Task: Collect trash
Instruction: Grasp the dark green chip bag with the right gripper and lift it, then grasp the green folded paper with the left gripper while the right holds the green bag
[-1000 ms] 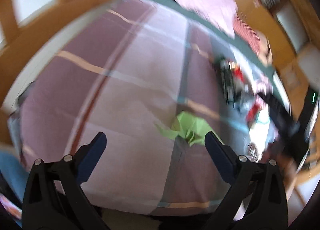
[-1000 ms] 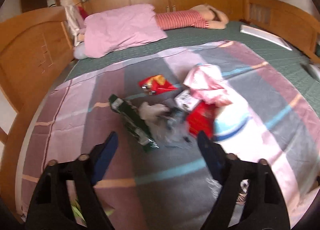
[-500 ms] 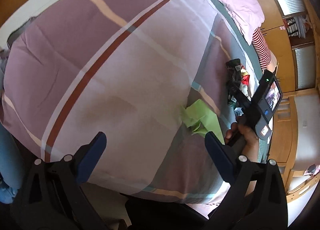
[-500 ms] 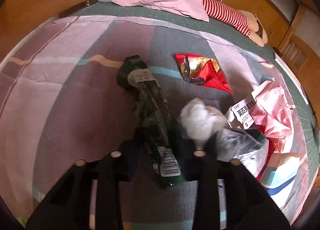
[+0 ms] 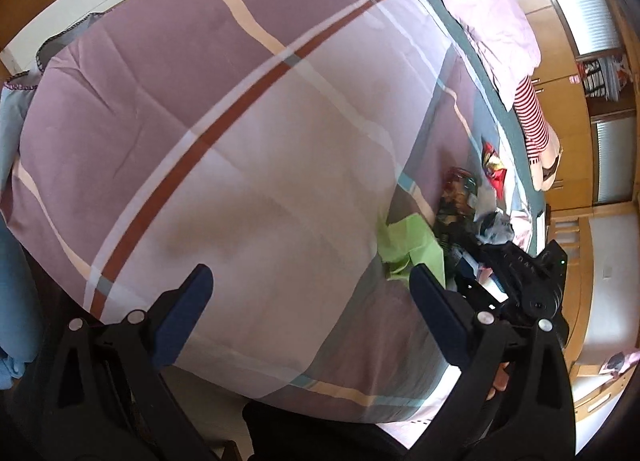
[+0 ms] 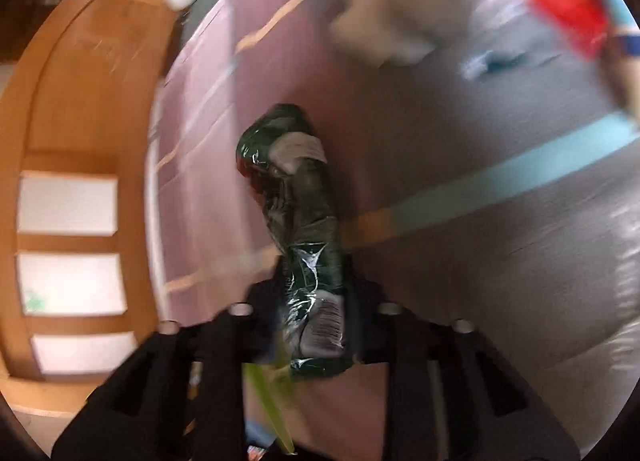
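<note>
Clearly, the dark green wrapper [image 6: 298, 229] is clamped between the closed jaws of the right gripper [image 6: 312, 317], its lower end with the barcode label pinched there and the rest of it reaching forward and up over the striped bedspread [image 6: 460, 189]. Much of the right wrist view is smeared by blur; a red packet [image 6: 560, 1] and a pale crumpled piece [image 6: 384, 25] are made out farther off on the bed. The left gripper [image 5: 308, 289] is held with its jaws spread wide above the bedspread [image 5: 224, 133], nothing between them. A light green paper [image 5: 412, 245] is seen just beside the right-hand jaw, outside the gap. A pink pillow [image 5: 492, 21] is seen at the bed's far end.
</note>
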A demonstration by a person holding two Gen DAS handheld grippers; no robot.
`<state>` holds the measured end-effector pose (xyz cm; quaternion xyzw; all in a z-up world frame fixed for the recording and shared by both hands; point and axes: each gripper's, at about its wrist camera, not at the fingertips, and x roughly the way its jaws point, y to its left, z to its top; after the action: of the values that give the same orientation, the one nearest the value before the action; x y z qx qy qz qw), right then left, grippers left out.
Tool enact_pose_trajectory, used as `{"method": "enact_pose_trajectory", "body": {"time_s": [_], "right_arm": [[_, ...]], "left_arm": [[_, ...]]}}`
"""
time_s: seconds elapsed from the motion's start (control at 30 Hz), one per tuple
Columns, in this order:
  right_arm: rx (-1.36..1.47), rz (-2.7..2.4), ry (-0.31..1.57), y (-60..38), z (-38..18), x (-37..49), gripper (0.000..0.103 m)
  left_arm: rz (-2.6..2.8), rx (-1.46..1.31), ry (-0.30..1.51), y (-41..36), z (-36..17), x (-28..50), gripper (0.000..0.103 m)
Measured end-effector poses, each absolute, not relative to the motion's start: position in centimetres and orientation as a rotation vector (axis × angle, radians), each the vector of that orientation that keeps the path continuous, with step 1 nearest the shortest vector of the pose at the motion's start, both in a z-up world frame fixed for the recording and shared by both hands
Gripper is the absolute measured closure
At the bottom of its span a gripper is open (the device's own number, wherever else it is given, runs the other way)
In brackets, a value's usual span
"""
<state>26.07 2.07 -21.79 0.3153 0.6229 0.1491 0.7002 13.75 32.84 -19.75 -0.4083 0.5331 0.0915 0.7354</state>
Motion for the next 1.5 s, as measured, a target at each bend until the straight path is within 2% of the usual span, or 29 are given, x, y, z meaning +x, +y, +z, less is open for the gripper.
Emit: {"method": "enact_pose_trajectory", "body": {"time_s": [0.03, 0.1, 0.23, 0.47, 0.5, 0.53, 0.63, 0.7, 0.87, 1.1, 1.5], "right_arm": [[0.665, 0.286, 1.364, 1.5, -21.4, 26.1, 0.059], [0.579, 0.213, 1.311, 0.8, -20.6, 26.2, 0.051], [0.461, 0.183, 1.247, 1.2, -19.5, 26.3, 0.048], [0.156, 0.176, 1.259, 5.3, -20.9, 26.5, 0.046], [0.114, 0.169, 1.255, 5.7, -20.9, 26.5, 0.048], [0.062, 0.161, 1.245, 6.3, -20.9, 26.4, 0.059], [0.025, 0.169, 1.229, 6.8, -20.8, 26.4, 0.076], [0.091, 0.193, 1.249, 6.5, -20.8, 26.5, 0.08], [0.245, 0.287, 1.335, 6.9, -20.8, 24.5, 0.083], [0.192, 0.372, 1.33, 10.7, -20.0, 22.5, 0.084], [0.254, 0.315, 1.35, 8.2, -20.7, 23.3, 0.084]], "left_arm": [[0.202, -0.892, 1.174, 32.6, -19.8, 13.9, 0.005], [0.201, -0.885, 1.181, 32.2, -20.0, 14.1, 0.005], [0.192, -0.882, 1.185, 31.9, -20.1, 14.3, 0.005], [0.204, -0.876, 1.181, 31.9, -20.2, 14.1, 0.005], [0.207, -0.87, 1.183, 31.8, -20.2, 14.2, 0.005], [0.207, -0.861, 1.186, 31.7, -20.3, 14.2, 0.005], [0.193, -0.836, 1.195, 31.1, -20.2, 14.4, 0.005], [0.19, -0.824, 1.195, 30.9, -20.2, 14.5, 0.005], [0.216, -0.819, 1.186, 31.3, -20.2, 14.7, 0.005], [0.219, -0.826, 1.184, 31.5, -20.5, 14.6, 0.005], [0.201, -0.81, 1.201, 30.8, -20.8, 14.8, 0.005]]}}
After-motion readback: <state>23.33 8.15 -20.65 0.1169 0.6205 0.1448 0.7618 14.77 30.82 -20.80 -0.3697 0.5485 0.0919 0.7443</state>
